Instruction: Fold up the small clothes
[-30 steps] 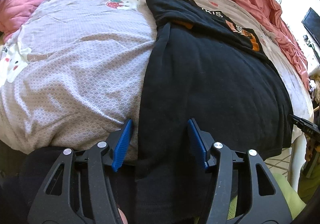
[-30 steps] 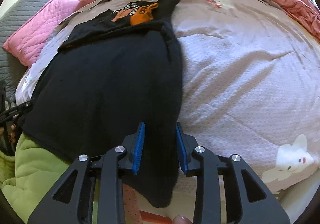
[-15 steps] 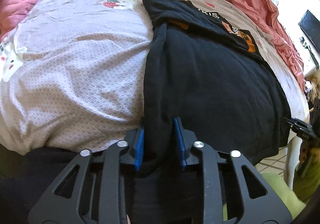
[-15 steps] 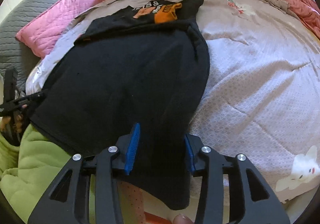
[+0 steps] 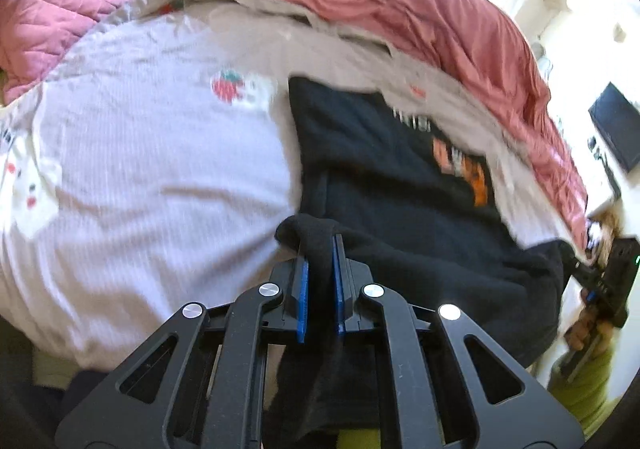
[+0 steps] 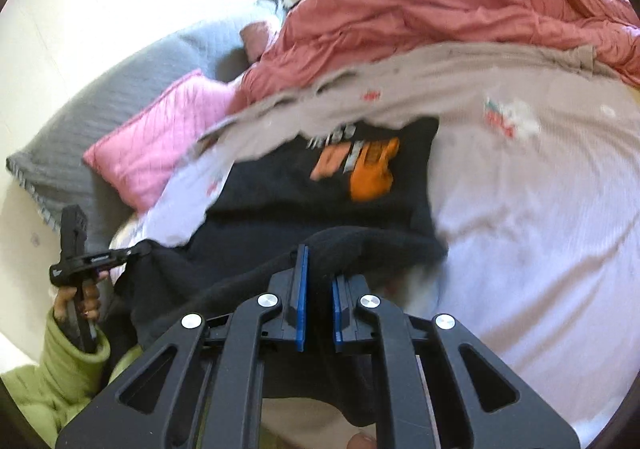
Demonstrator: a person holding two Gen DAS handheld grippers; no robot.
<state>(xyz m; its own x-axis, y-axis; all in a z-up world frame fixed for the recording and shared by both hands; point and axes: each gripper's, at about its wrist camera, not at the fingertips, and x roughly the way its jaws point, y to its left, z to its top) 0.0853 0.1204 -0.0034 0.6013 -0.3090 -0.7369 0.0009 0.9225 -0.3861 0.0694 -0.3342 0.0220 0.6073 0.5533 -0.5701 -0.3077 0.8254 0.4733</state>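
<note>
A black garment with an orange print (image 5: pixel 400 177) lies on the bed; it also shows in the right wrist view (image 6: pixel 328 185). My left gripper (image 5: pixel 319 249) is shut on its near hem at one corner and holds the cloth lifted off the bed. My right gripper (image 6: pixel 319 261) is shut on the hem at the other corner, also lifted. The lifted near half hangs in a fold between the two grippers, over the far half with the print. The left gripper also shows from the side in the right wrist view (image 6: pixel 120 255), and the right gripper shows in the left wrist view (image 5: pixel 580 269).
The bed has a pale patterned sheet (image 5: pixel 140 177) with a strawberry print (image 5: pixel 226 87). A rumpled red quilt (image 5: pixel 400 9) lies along the far side. A pink pillow (image 6: pixel 160 145) and a grey quilt (image 6: pixel 80 137) lie at the left in the right wrist view.
Both grippers closed on the near hem, then lifted it and carried it forward toward the printed end. The views are blurred by motion.
</note>
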